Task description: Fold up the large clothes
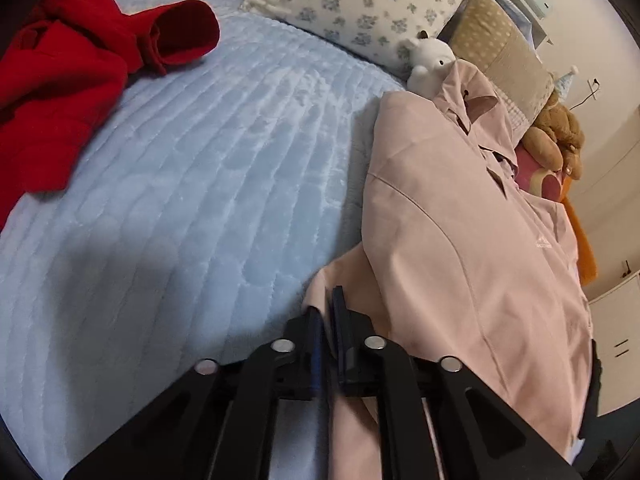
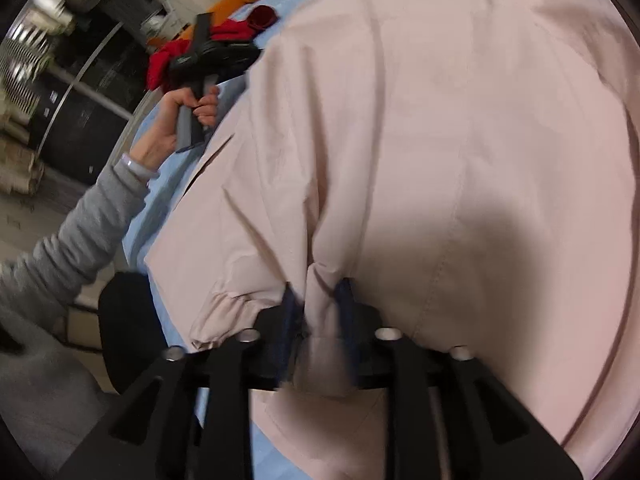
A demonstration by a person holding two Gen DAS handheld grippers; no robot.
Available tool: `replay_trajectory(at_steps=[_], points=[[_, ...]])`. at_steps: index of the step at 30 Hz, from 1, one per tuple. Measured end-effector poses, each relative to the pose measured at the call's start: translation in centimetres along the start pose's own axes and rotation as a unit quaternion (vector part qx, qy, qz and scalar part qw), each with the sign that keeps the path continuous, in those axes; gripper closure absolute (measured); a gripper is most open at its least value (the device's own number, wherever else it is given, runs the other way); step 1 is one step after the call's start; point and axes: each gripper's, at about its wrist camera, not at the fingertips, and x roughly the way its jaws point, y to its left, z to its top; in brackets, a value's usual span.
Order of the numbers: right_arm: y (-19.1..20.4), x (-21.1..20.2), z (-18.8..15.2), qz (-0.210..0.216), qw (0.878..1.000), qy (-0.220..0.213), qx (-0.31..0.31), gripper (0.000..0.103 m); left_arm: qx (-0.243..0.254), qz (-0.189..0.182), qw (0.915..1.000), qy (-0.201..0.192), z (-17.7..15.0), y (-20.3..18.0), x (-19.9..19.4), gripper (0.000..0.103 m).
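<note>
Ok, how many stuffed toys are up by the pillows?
2: a white bear against the floral pillow, and a brown bear further right behind the pink jacket. More may be hidden under the jacket.

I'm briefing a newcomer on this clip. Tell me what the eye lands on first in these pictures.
The pale pink jacket dominates, spread along the right side of the light blue quilted bed and filling nearly the whole right wrist view. A crumpled red garment stands out at the bed's far left. The left tongs pinch the jacket's edge in a narrow gap, while a bunched fold sits between the right tongs.
</note>
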Motion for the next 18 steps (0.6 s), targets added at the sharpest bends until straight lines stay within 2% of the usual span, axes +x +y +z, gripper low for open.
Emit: replay_trajectory(at_steps=[1,2,3,4,5,7,8,9,10,11,13,14,15,16,17,18], points=[[0.1,-0.5,0.0,-0.002,1.0,0.001,-0.002,0.037,-0.006,0.004,0.9999,0.016,0.0,0.0,-0.5,0.061],[0.0,-1.4,0.1,-0.008,1.0,-0.007,-0.005,0.027,-0.013,0.02,0.9995,0.021,-0.1,0.0,-1.4,0.024],[0.1,-2.1,0.0,-0.011,1.0,-0.021,-0.012,0.027,-0.016,0.035,0.9992,0.011,-0.2,0.0,-2.6,0.015],[0.7,-3.0,0.0,-0.012,0.999,-0.037,-0.02,0.028,-0.008,0.039,0.9991,-0.014,-0.3,-0.5,-4.8,0.015],[1.1,-4.3,0.1,-0.012,0.998,-0.062,-0.03,0.03,0.002,0.035,0.9991,-0.024,-0.2,-1.1,-6.2,0.015],[1.9,-6.2,0.5,-0.003,0.993,-0.108,-0.053,0.039,0.026,0.027,0.9979,-0.053,0.4,-2.8,-8.8,0.014],[2.4,-6.5,0.7,0.004,0.991,-0.12,-0.064,0.05,0.042,0.017,0.9966,-0.069,0.9,-3.9,-9.7,0.01],[2.9,-6.6,1.1,0.01,0.988,-0.13,-0.078,0.067,0.063,0.012,0.9937,-0.092,1.8,-5.5,-10.4,0.01],[3.3,-6.3,1.5,0.01,0.986,-0.135,-0.093,0.075,0.076,0.018,0.9915,-0.104,2.5,-6.6,-10.4,0.01],[3.9,-5.4,2.2,0.005,0.984,-0.134,-0.115,0.076,0.091,0.023,0.9892,-0.112,3.3,-7.8,-10.0,0.01],[4.3,-3.6,3.0,-0.002,0.982,-0.121,-0.143,0.077,0.115,0.028,0.9866,-0.112,5.6,-10.3,-7.5,0.021],[4.2,-2.6,3.3,-0.005,0.982,-0.113,-0.152,0.077,0.12,0.026,0.9873,-0.101,6.8,-11.2,-5.8,0.041],[4.3,-1.6,3.4,-0.005,0.982,-0.103,-0.159,0.077,0.122,0.027,0.9885,-0.084,8.1,-12.0,-3.8,0.055],[4.2,-1.0,3.5,-0.004,0.982,-0.094,-0.163,0.077,0.124,0.035,0.9897,-0.062,9.5,-12.8,-1.2,0.062],[4.0,-0.1,3.6,-0.005,0.983,-0.083,-0.166,0.077,0.121,0.037,0.9908,-0.048,10.7,-13.1,0.8,0.075],[3.7,0.5,3.5,-0.005,0.983,-0.074,-0.168,0.077,0.117,0.04,0.9915,-0.04,11.6,-13.6,2.4,0.08]])
